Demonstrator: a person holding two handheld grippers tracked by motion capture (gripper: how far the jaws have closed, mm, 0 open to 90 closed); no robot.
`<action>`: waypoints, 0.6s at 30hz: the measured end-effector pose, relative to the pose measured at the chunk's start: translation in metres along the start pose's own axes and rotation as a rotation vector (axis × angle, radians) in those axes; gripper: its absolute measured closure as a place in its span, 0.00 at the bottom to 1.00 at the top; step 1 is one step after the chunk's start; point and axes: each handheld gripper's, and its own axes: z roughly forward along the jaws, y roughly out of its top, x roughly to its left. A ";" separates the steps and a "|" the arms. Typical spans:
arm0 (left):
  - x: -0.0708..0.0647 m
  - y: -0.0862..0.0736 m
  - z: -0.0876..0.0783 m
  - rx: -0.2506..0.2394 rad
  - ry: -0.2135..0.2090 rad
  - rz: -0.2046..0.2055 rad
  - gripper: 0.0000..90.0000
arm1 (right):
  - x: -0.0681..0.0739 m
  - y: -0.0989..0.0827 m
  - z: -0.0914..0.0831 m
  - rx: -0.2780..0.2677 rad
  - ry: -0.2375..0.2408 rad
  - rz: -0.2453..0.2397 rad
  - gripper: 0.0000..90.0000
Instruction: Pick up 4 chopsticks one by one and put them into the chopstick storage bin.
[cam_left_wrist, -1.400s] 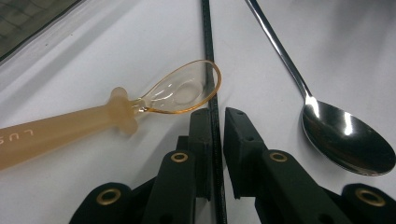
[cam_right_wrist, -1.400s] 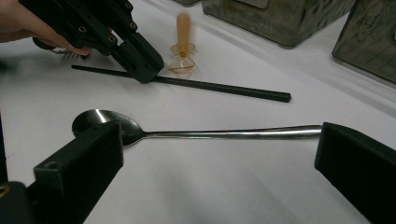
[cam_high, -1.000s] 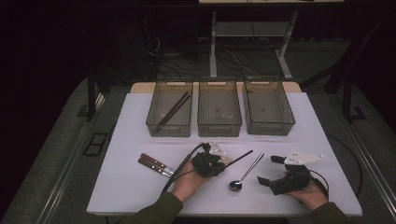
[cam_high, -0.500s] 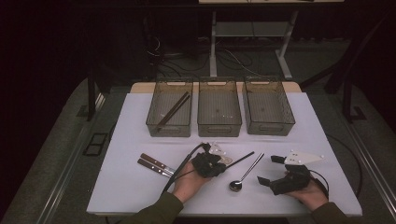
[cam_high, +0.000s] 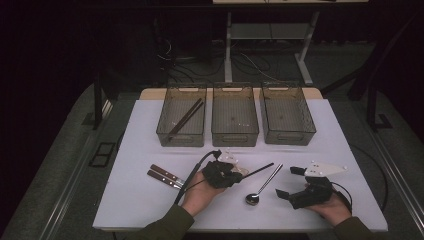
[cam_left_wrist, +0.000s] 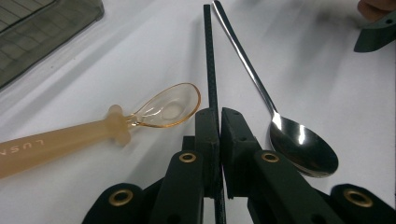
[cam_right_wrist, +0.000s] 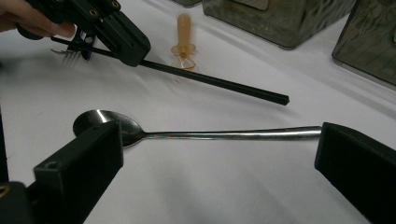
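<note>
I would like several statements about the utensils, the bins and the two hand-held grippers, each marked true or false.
1. The left hand-held gripper is shut on a thin black stick. True.
2. The right hand-held gripper is clamped on the metal spoon. False: its jaws stand wide open, and the spoon lies on the table beyond them.
3. All three bins are empty. False: the left bin holds a pair of dark chopsticks.
4. An amber plastic spoon lies on the table next to the left hand-held gripper. True.
5. The metal spoon lies inside the middle bin. False: it lies on the white table.
</note>
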 end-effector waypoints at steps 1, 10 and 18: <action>0.001 0.000 -0.002 0.001 -0.002 0.006 0.95 | 0.000 0.000 0.000 0.000 0.000 0.000 0.01; 0.000 0.001 -0.013 -0.036 -0.035 0.014 0.95 | 0.000 0.000 0.000 0.000 -0.001 0.001 0.01; 0.002 0.002 -0.023 -0.052 -0.054 0.038 0.95 | 0.000 0.000 0.000 0.000 0.000 0.002 0.01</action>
